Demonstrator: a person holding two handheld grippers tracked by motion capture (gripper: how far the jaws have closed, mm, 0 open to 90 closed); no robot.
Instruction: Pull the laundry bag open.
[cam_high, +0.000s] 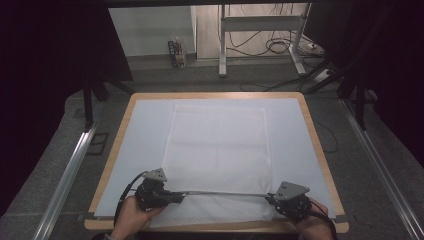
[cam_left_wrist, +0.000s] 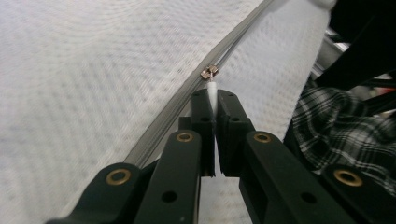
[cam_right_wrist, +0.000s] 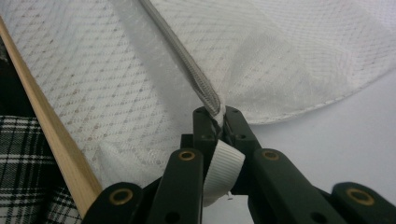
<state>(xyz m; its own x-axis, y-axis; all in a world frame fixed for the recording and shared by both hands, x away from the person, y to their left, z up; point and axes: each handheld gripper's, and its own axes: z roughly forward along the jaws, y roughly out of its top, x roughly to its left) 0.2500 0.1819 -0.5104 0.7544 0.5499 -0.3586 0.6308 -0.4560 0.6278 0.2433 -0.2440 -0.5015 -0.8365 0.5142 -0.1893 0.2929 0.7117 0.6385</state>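
Hand-held gripper count two: left (cam_left_wrist: 212, 100) clamps zip pull (cam_left_wrist: 211, 87); right (cam_right_wrist: 220, 116) clamps one mesh bag (cam_high: 218, 145) corner.

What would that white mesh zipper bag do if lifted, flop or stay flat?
Probably flop: the white mesh zipper bag looks thin and already puckers near the right gripper. It seems light. Its grey zipper, stretched between both grippers, looks straight only under tension.

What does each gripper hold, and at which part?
Left gripper pinches the white pull tab of the white mesh bag's grey zipper; right gripper clamps the zipper's end.
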